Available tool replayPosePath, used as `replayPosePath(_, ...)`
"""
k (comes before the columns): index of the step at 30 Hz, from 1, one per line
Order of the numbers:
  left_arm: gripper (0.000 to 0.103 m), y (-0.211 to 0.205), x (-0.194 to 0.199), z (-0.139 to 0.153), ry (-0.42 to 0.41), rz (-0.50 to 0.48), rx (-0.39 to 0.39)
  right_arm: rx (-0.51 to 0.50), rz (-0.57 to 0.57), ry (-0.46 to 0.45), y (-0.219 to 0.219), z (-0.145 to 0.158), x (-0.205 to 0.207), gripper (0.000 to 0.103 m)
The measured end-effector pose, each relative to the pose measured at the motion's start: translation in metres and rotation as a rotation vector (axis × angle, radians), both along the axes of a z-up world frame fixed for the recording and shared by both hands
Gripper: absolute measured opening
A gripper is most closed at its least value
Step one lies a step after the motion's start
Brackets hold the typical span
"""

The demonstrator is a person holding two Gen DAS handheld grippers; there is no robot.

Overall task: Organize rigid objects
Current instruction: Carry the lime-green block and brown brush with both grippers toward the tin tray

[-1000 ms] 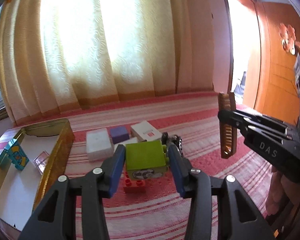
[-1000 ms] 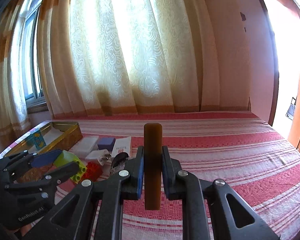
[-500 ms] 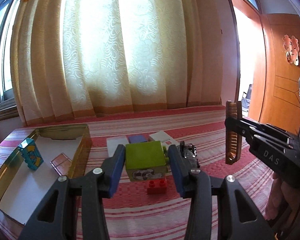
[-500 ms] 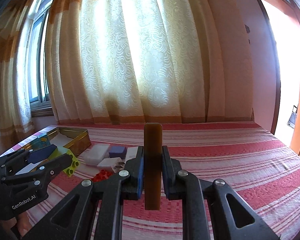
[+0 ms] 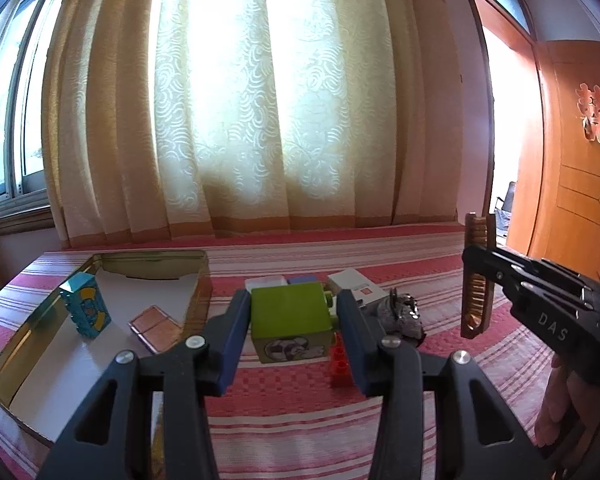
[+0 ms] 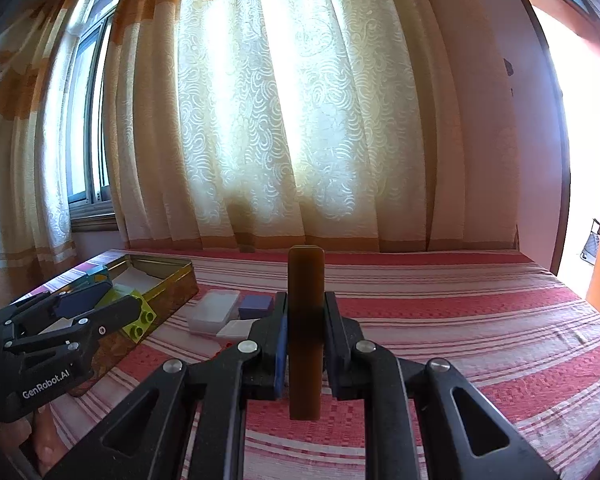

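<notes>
Both hands have carried their loads toward the gold tin since a second ago, so the tin now fills more of the left side of each view and the loose pieces on the bedspread sit lower and nearer. Nearest in the left wrist view, the left gripper [image 5: 290, 316] has its jaws closed on the green block [image 5: 289, 314], the blue pads pressing its two flat side walls, held clear above the red-striped bedspread [image 5: 284, 428]. I judge this block light, hard and smooth-sided, so a grip across the flat faces, away from the studs, should hold best. In the right wrist view the right gripper [image 6: 305, 336] is clamped on the brown comb [image 6: 305, 332], which stands upright between the pads, gripped near its middle; it looks stiff and thin, and could pivot if held near one end. Only the left view shows the comb's teeth, and a red brick [image 5: 342, 364] just below the block, a dark metal cluster [image 5: 400, 314] beside it, and the tin's floor with a blue patterned box [image 5: 85, 310] and a clear pinkish case [image 5: 156, 326]. Only the right view shows the block's studs. Farther off lie a white box [image 6: 214, 312] and a purple box [image 6: 255, 306], then the gold tin [image 6: 172, 292], then curtains.
</notes>
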State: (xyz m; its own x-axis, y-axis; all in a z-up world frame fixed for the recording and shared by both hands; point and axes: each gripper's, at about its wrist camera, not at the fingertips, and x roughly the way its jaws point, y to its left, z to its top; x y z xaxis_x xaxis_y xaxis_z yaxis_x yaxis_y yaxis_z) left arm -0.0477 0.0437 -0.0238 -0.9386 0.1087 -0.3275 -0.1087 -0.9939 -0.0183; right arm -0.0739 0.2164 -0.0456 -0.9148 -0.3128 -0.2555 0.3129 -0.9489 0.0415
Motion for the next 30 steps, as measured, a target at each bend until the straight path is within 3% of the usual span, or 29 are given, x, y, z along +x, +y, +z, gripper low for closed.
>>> replayPosePath(30,0.043,-0.038,0.014,0.001,0.034,0.047,0.035,0.035,0.122,0.014,-0.059,-0.001,0.013,0.017)
